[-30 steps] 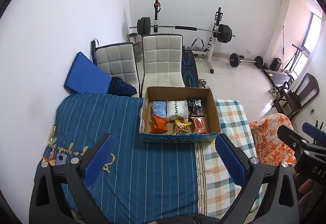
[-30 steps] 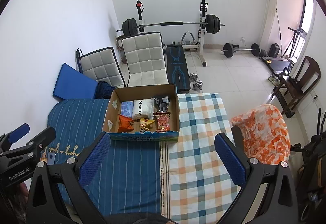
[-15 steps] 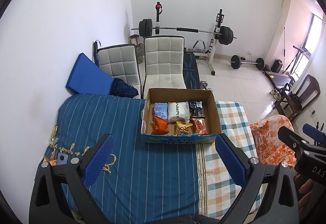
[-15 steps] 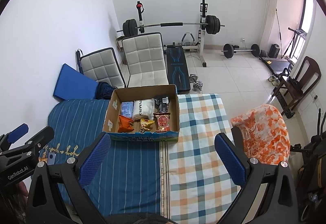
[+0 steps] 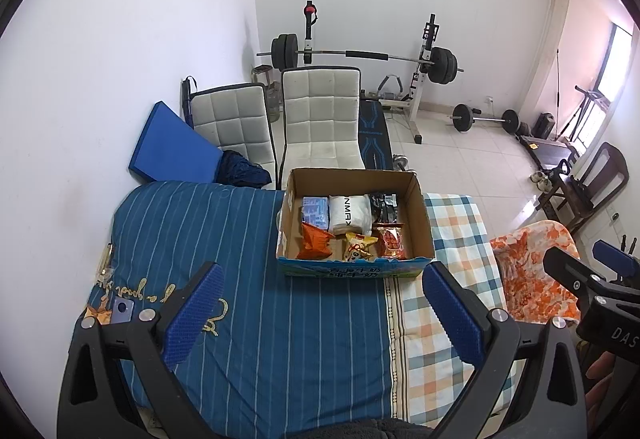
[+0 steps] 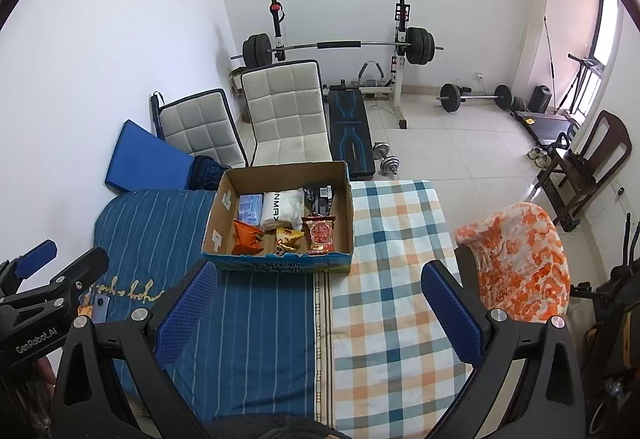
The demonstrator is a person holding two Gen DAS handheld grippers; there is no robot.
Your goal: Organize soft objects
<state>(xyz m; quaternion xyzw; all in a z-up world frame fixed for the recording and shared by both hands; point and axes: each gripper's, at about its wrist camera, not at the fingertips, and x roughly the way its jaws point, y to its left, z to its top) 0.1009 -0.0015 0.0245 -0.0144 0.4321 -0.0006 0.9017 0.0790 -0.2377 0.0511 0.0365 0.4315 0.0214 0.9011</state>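
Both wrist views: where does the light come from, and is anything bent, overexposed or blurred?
Left wrist view: daylight enters from the window at right, which is washed out; the barbell bows from fisheye distortion; black vignette fills the corners. Right wrist view: the same window is blown out, the floor is bright, and the box stays sharp.

Black packet (image 5: 383, 204) in box (image 5: 420, 217) half hidden behind white pack (image 5: 349, 214); its print unreadable.

Blue striped sheet (image 5: 256, 319), checked cloth (image 6: 396, 279)
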